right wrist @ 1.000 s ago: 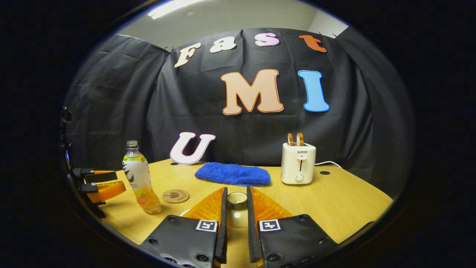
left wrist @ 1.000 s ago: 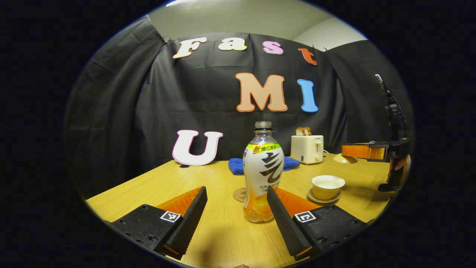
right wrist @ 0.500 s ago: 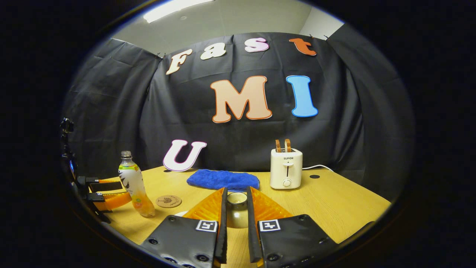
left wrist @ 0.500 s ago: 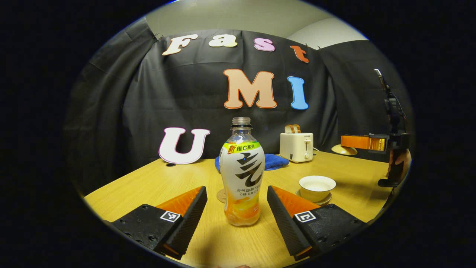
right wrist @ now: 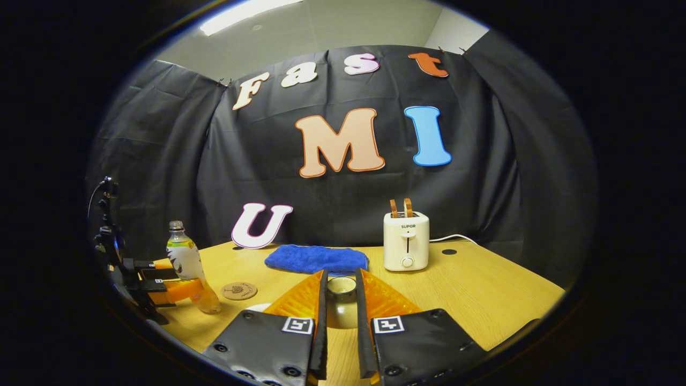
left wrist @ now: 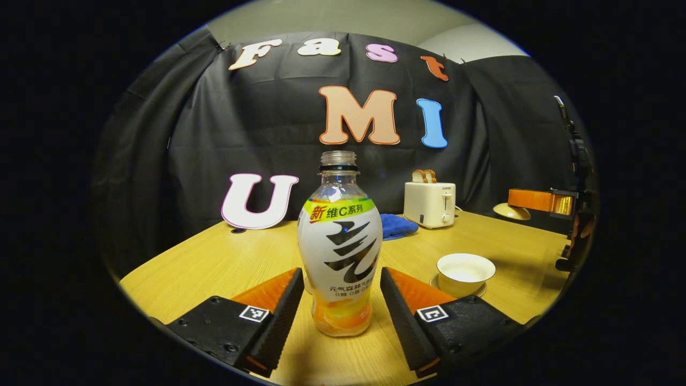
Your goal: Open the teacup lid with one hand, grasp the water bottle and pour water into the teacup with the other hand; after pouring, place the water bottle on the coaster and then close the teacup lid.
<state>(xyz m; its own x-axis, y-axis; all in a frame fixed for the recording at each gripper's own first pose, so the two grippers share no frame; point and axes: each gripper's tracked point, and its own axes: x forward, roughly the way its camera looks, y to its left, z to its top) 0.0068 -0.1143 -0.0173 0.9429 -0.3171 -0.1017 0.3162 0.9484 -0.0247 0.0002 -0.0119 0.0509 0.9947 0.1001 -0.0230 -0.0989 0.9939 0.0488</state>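
An uncapped clear plastic bottle point(left wrist: 340, 252) with a white label and orange liquid stands upright on the light wooden bench point(left wrist: 214, 262), between the left gripper's point(left wrist: 338, 311) spread jaws. To its right sits an open cream teacup point(left wrist: 464, 274). Behind stand a cream toaster point(left wrist: 429, 203) and blue cloth point(left wrist: 397, 226).

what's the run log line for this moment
left gripper: open, straddling water bottle | right gripper: holding teacup lid aloft | teacup: uncovered | pour: not begun
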